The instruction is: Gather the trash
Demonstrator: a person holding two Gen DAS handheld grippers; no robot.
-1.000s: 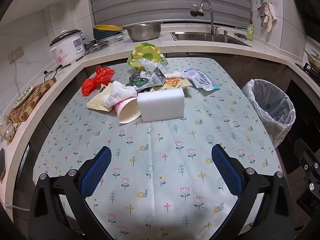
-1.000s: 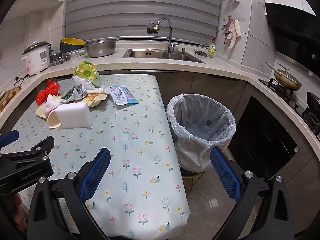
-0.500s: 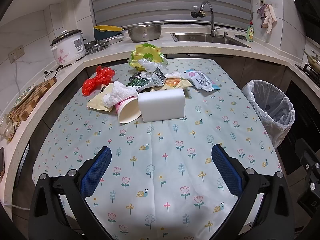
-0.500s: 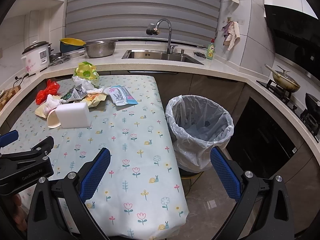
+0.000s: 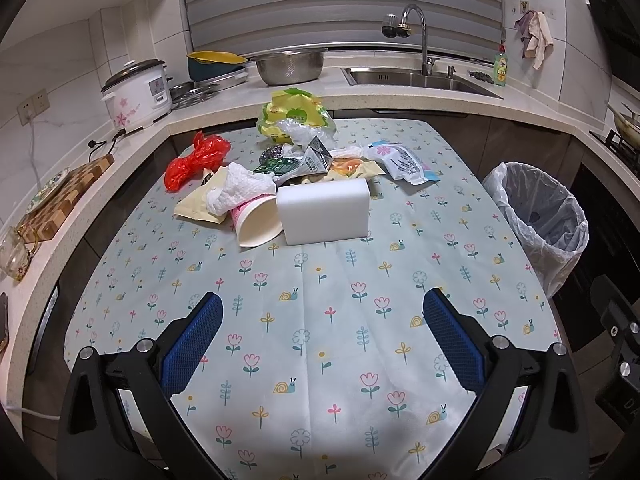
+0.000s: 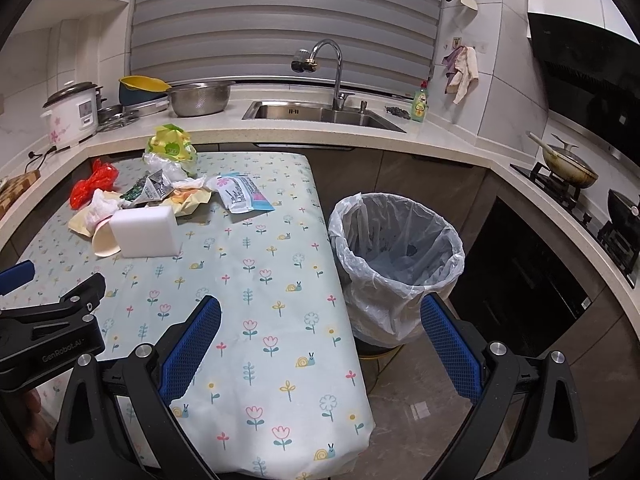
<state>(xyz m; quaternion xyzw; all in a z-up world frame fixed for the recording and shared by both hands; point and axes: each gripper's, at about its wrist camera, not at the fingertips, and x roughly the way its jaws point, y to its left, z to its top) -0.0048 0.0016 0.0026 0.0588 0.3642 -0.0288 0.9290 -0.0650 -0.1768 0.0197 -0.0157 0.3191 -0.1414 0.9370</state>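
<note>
Both my grippers, left point(image 5: 320, 330) and right point(image 6: 320, 332), hang empty with jaws apart; I'd take the white block point(image 5: 324, 212) squarely across its short sides, then carry it to the bin point(image 6: 396, 256)

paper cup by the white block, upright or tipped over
Tipped over. The cup lies on its side on the tablecloth, open mouth facing the camera, crumpled tissue against its base, touching the white block.

Kitchen counter point(image 6: 440, 142), shuttered window point(image 6: 280, 20)
</note>
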